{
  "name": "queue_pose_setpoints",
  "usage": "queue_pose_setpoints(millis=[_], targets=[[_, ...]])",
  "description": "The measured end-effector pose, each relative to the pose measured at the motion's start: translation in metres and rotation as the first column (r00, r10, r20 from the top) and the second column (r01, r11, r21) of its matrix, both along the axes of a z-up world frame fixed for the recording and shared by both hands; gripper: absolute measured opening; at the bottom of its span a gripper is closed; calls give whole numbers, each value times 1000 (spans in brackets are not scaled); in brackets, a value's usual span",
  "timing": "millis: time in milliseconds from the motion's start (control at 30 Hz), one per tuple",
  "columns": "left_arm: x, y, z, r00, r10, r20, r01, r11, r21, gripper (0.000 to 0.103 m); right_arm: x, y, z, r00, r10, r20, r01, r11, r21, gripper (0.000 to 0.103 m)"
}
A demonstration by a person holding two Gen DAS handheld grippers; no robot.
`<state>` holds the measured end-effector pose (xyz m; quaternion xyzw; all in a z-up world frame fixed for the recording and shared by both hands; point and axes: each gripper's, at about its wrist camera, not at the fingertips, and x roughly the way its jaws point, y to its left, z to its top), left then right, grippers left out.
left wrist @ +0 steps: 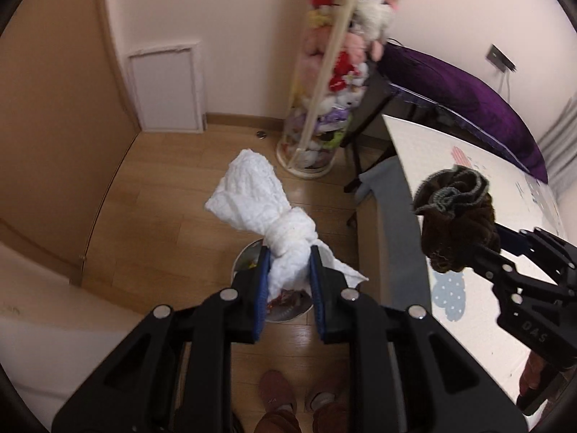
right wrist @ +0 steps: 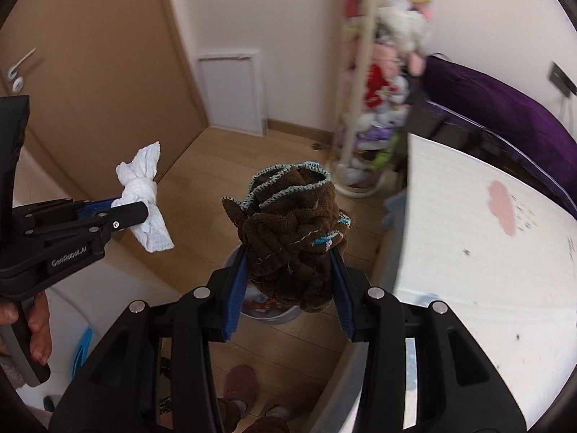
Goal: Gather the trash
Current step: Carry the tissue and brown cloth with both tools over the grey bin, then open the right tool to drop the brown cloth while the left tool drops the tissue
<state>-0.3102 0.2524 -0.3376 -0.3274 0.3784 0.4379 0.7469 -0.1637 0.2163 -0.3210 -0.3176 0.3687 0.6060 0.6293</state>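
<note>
A wood-floored room corner seen from above. The left gripper (left wrist: pixel 288 269) has its blue-lined fingers (left wrist: pixel 262 288) clenched around a knotted white paper towel (left wrist: pixel 265 209). The towel's long axis runs forward, along the fingers: the knot sits between the finger pads, a wide fanned end points away from the gripper, and a shorter tail sticks out to the right near the fingertips. It is held in the air above a small round trash bin (left wrist: pixel 285 310) standing on the floor (left wrist: pixel 173 195), with reddish scraps visible inside.

The right gripper (right wrist: pixel 290 274) grasps a bunched dark brown cloth (right wrist: pixel 292 238) with a light blue stitched edge. The bundle stands up out of the fingers, its ruffled open edge pointing away from the gripper. It also hangs in the air above the bin, just beside the edge of a pale bench (right wrist: pixel 468 252) printed with cloud shapes.

Behind stand a tall clear tube of plush toys (left wrist: pixel 335 72), a purple cushion (left wrist: pixel 468 97) and a tan door (right wrist: pixel 93 72). The person's pink slippers (left wrist: pixel 276 393) show at the bottom.
</note>
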Motion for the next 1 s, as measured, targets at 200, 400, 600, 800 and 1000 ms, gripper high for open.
queue_pose_setpoints(millis=[200, 400, 600, 800, 1000], targets=[[-38, -1, -17, 996, 94, 2, -94, 995, -29, 21, -48, 40, -29, 993, 115, 5, -114, 993, -34, 42], [-56, 0, -33, 989, 147, 3, -147, 988, -53, 21, -58, 66, -63, 991, 134, -3, -134, 989, -68, 51], [-53, -1, -47, 989, 148, -8, -148, 986, -70, 21, -50, 64, -79, 989, 145, 12, -143, 986, -89, 51], [-29, 0, -57, 993, 114, 5, -114, 990, -84, 22, -25, 52, -72, 995, 99, -1, -99, 990, -96, 52], [6, 11, -85, 998, 50, 22, -48, 993, -108, 23, 1, 38, -71, 998, 65, 8, -64, 992, -107, 52]])
